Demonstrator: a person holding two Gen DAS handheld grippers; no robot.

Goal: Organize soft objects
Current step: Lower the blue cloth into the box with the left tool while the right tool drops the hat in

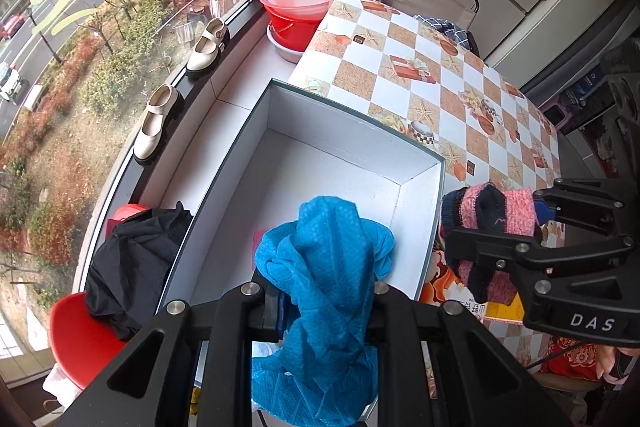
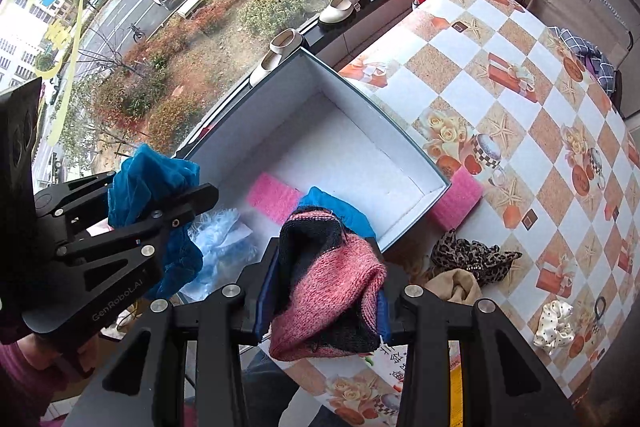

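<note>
Blue mesh cloth (image 1: 328, 267); pink-and-navy striped knit (image 2: 332, 291); white-lined box (image 1: 344, 131); table (image 1: 460, 79) checked white and tan; leopard-print scrunchie (image 2: 472, 255); pink sponge (image 2: 460, 199).

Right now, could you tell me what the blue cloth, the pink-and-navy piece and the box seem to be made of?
Blue cloth: thin dimpled fabric, matte, probably a synthetic non-woven; it crumples in soft folds.
Pink-and-navy piece: knitted yarn, fuzzy, ribbed stitches visible; wool or acrylic, I cannot tell which.
Box: stiff board, likely cardboard, with thin straight walls, white matte inside and a grey-blue outside.
</note>
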